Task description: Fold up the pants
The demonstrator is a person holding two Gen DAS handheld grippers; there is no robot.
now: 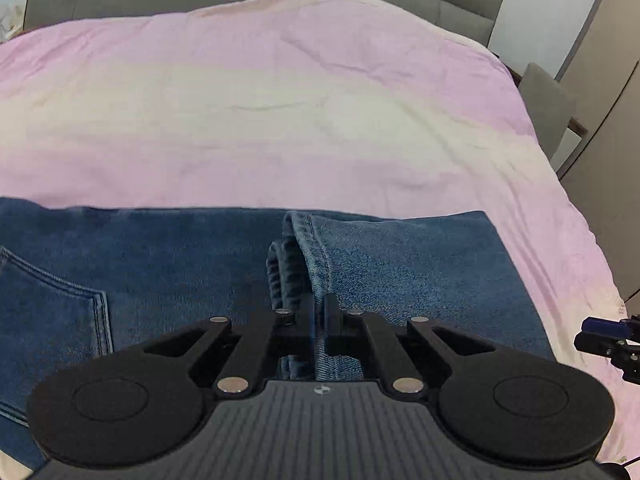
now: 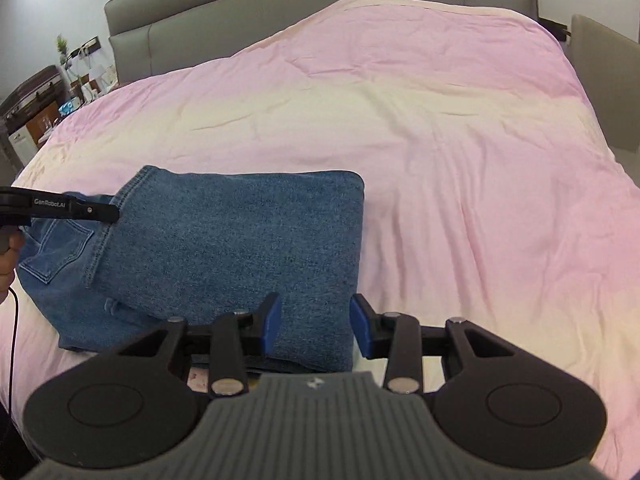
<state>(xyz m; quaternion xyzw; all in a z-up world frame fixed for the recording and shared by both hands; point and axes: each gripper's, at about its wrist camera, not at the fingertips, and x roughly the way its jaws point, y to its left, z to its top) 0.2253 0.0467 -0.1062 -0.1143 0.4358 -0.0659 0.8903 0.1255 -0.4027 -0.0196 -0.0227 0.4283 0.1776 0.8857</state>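
Observation:
Blue denim pants (image 2: pixel 240 240) lie folded on the pink bed cover; they also fill the lower half of the left wrist view (image 1: pixel 400 272). My left gripper (image 1: pixel 320 312) is shut on the hem edge of the folded-over leg (image 1: pixel 304 264), above the back pocket (image 1: pixel 48 304). It shows in the right wrist view (image 2: pixel 114 214) at the fold's left edge. My right gripper (image 2: pixel 314 322) is open and empty, its blue pads just above the near right corner of the folded pants. It shows at the right edge of the left wrist view (image 1: pixel 600 340).
The pink and cream bed cover (image 2: pixel 440 140) spreads wide beyond and right of the pants. A grey headboard (image 2: pixel 320 4) stands at the back. A cluttered nightstand (image 2: pixel 44 108) stands far left. A wardrobe (image 1: pixel 608 92) stands to the right.

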